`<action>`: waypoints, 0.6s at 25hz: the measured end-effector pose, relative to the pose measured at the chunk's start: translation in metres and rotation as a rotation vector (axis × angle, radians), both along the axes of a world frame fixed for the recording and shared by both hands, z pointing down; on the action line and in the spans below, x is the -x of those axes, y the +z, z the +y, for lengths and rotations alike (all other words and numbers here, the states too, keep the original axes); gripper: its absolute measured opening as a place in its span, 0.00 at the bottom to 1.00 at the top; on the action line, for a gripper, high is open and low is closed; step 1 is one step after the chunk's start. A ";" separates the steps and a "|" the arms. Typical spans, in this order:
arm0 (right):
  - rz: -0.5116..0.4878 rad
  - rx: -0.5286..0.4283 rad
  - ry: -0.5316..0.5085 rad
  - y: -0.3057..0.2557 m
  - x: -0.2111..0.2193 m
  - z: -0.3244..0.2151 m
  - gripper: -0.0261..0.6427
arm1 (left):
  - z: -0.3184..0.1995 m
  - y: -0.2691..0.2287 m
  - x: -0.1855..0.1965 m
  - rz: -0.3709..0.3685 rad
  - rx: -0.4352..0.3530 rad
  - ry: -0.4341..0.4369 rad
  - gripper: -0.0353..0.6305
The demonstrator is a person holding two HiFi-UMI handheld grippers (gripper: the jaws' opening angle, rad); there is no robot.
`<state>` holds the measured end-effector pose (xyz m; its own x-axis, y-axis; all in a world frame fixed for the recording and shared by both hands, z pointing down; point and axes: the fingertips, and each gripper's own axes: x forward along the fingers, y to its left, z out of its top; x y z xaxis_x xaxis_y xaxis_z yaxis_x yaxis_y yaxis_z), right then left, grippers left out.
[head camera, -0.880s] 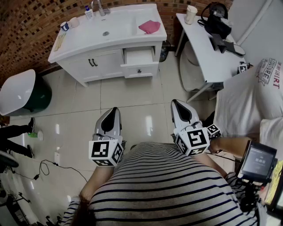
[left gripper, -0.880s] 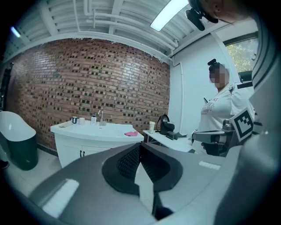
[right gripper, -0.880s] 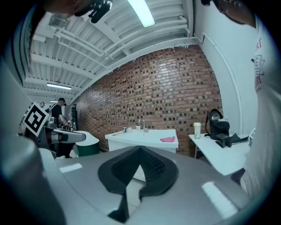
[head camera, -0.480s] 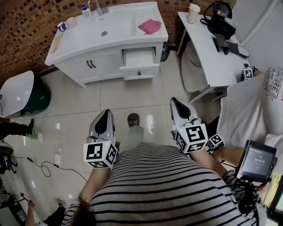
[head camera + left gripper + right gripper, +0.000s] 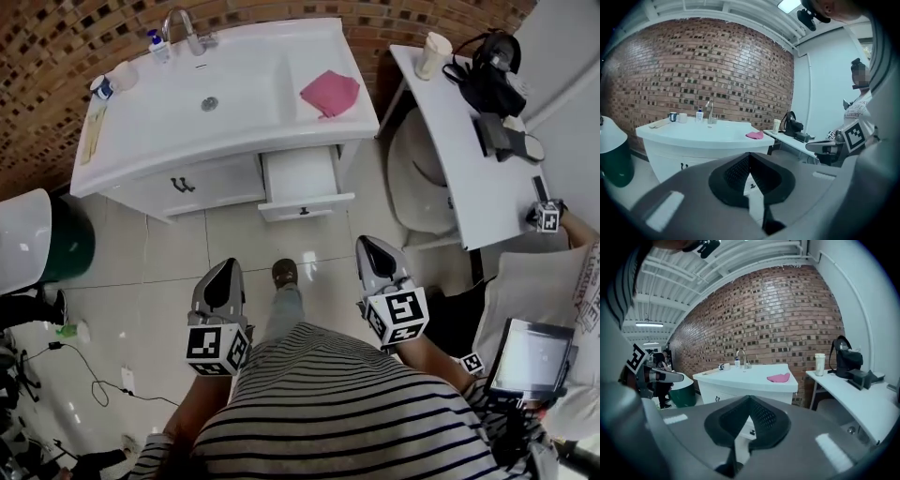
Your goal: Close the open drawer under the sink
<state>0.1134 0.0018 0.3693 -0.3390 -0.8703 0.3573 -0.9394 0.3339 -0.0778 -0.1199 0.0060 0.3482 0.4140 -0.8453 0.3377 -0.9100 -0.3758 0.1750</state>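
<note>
The white sink cabinet [image 5: 202, 183] stands against the brick wall at the top of the head view. Its right-hand drawer [image 5: 300, 178] is pulled out, with a small dark knob on its front. My left gripper [image 5: 223, 266] and right gripper [image 5: 369, 245] hover over the tiled floor, a short way in front of the cabinet, touching nothing. Both are shut and hold nothing. In the left gripper view the left gripper [image 5: 749, 155] points at the cabinet, and the drawer [image 5: 752, 182] shows below the jaw tips. The right gripper [image 5: 749, 398] also faces the drawer [image 5: 749, 428].
A pink cloth [image 5: 329, 93] lies on the countertop by the basin, with a faucet [image 5: 181, 28] and small bottles behind. A white side table [image 5: 473, 141] with a cup [image 5: 433, 49] and black bag [image 5: 492, 70] stands right. A green bin [image 5: 42, 244] stands left. My shoe [image 5: 284, 273] is between the grippers.
I have stepped closer to the sink cabinet, which now looms larger and nearer. Both grippers stay shut and have come forward with me toward the open drawer.
</note>
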 end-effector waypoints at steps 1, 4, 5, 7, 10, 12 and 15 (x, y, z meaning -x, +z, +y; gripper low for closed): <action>0.002 0.015 0.009 0.010 0.003 -0.018 0.04 | -0.020 0.006 0.001 -0.001 0.013 0.023 0.07; 0.029 0.046 0.047 0.037 0.006 -0.065 0.04 | -0.074 0.019 0.003 0.004 0.045 0.096 0.07; 0.049 0.050 0.059 0.045 0.006 -0.079 0.04 | -0.091 0.024 0.004 0.003 0.049 0.114 0.07; 0.103 0.054 0.074 0.064 0.007 -0.103 0.04 | -0.123 0.034 0.005 0.001 0.053 0.137 0.07; 0.170 0.087 0.060 0.106 0.010 -0.121 0.04 | -0.156 0.053 0.005 0.004 0.060 0.135 0.07; 0.191 0.143 0.057 0.141 0.010 -0.123 0.04 | -0.170 0.065 0.003 0.010 0.065 0.123 0.07; 0.159 0.257 0.091 0.193 0.009 -0.123 0.04 | -0.186 0.079 0.003 0.037 0.067 0.083 0.08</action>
